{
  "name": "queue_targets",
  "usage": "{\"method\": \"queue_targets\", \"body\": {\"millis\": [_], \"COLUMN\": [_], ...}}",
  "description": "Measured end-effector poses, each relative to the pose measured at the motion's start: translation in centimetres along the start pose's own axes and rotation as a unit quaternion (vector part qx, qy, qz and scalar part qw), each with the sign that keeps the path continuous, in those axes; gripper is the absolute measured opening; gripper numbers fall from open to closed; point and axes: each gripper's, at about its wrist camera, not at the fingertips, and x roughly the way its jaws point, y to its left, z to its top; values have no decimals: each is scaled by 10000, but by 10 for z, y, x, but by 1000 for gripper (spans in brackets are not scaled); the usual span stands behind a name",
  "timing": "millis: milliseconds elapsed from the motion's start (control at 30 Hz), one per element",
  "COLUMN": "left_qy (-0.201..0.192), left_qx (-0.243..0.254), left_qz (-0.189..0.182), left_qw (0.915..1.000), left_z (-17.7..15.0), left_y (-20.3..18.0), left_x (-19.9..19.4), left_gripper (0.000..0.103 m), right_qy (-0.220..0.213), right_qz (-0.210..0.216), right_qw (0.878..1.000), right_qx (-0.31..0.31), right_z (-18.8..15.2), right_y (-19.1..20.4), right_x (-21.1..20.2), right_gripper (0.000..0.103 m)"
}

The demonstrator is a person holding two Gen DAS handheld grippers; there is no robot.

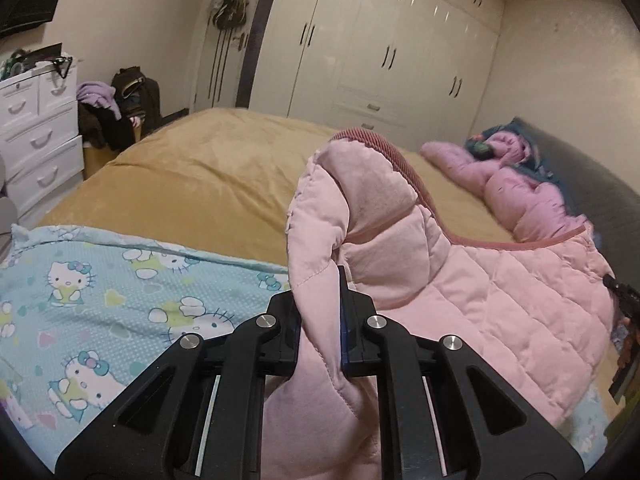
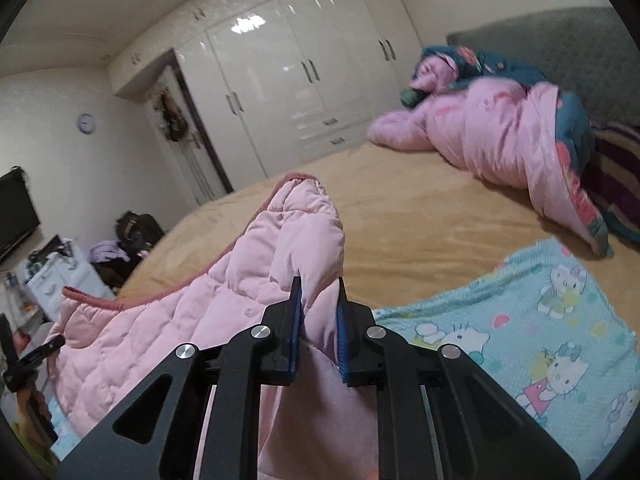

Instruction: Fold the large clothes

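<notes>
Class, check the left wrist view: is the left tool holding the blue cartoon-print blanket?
No. The left tool is clamped on the pink quilted jacket; the blanket lies beside it.

Quilted matt cloth jacket (image 1: pixel 460 280); glossy wardrobe (image 1: pixel 380 40)

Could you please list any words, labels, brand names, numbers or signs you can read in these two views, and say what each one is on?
None can be read.
The blue cartoon-cat sheet shows only pictures, no lettering.
The wall clock is too small and blurred for numerals.
The pink quilted jacket, clamped by the left gripper and right gripper, shows no label.
</notes>
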Motion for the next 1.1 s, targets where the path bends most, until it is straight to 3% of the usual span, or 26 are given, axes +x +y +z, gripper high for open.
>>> {"method": "queue_targets", "body": {"millis": [233, 400, 567, 900, 1000, 1067, 1100], "left_qy": [625, 1066, 1102, 1180, 1219, 1221, 1238], "left_qx": [171, 177, 332, 341, 296, 264, 254], "left_qz": [529, 739, 814, 809, 810, 872, 895], "left_qw": [9965, 9914, 9900, 9891, 9888, 9883, 9879], "left_z": [-31, -62, -76, -76, -75, -74, -74], "left_y": [6, 23, 21, 21, 22, 24, 24], "left_x": [61, 90, 98, 98, 93, 88, 86], "left_gripper": [6, 7, 9, 11, 13, 22, 25], "right_qy": [944, 1353, 1411, 1690, 1746, 1764, 1721], "right_qz": [-749, -1039, -1113, -1392, -1480, -1548, -1490], "right_qw": [9925, 9853, 9836, 9757, 9729, 9715, 9733], "right_qx": [195, 128, 182, -128, -313, -331, -294], "right_z": [-45, -88, -112, -117, -114, -113, -111], "right_y": [-25, -42, -49, -42, -36, -36, -36], "right_x": [68, 87, 91, 97, 88, 80, 73], "right_gripper": [13, 14, 17, 23, 32, 54, 54]}}
